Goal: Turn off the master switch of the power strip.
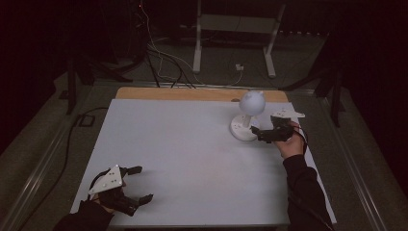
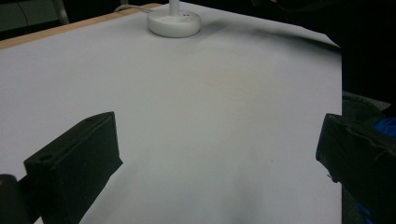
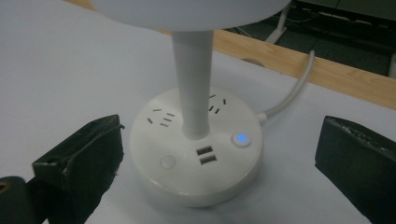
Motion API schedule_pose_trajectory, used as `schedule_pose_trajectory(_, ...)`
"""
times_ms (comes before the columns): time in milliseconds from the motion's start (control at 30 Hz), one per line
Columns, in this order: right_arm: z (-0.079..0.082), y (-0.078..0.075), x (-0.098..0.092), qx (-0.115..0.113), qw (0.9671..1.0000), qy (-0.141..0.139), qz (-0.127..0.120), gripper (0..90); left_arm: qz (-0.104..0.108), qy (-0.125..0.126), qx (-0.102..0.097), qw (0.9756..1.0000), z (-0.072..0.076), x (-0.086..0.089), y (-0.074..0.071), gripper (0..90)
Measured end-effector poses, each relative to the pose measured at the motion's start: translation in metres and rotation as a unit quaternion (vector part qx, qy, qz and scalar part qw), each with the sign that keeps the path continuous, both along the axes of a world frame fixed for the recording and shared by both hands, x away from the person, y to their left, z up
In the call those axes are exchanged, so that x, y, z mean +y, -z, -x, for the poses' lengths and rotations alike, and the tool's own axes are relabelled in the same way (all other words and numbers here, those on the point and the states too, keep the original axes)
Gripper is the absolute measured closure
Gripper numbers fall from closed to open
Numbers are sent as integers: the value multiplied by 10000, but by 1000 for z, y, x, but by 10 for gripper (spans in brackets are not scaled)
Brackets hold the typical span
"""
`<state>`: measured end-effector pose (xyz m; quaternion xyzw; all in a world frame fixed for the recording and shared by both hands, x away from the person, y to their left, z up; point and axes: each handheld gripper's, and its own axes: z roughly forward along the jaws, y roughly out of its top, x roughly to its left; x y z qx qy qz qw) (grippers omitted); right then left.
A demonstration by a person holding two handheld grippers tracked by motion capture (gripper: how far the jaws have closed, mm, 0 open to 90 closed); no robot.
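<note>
A white desk lamp (image 1: 248,115) was seen standing upright on the pale table sheet (image 1: 192,159), directly ahead of the right gripper (image 3: 215,163), whose spread jaws flanked its round base (image 3: 196,158) without touching it. Socket slots, two USB ports, a plain round button and a blue-lit button (image 3: 241,138) were shown on the base, facing the claw. A white cord (image 3: 292,93) was seen running off behind the base, away from the gripper.
</note>
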<state>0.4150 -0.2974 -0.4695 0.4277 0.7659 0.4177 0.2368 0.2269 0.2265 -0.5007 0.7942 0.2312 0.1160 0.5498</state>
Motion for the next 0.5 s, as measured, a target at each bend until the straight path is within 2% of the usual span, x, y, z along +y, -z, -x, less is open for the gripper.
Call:
schedule_pose_trajectory(133, -7, 5, 0, 55, 9999, 99, 72, 8, -3, 1, 10, 10000, 0, 0, 0, 2)
schedule_pose_trajectory(267, -11, 8, -1, 86, 9999, 131, 14, 8, -1, 0, 15, 10000, 0, 0, 0, 2)
schedule_pose_trajectory(333, -15, 10, 0, 109, 9994, 313, -62, 9, -10, 1, 16, 10000, 0, 0, 0, 2)
schedule_pose_trajectory(433, -17, 13, 0, 113, 9990, 440, -36, 9, -11, 3, 29, 10000, 0, 0, 0, 2)
schedule_pose_trajectory(500, -18, 14, 0, 121, 9985, 540, -21, 56, -7, 6, 30, 10000, 0, 0, 0, 2)
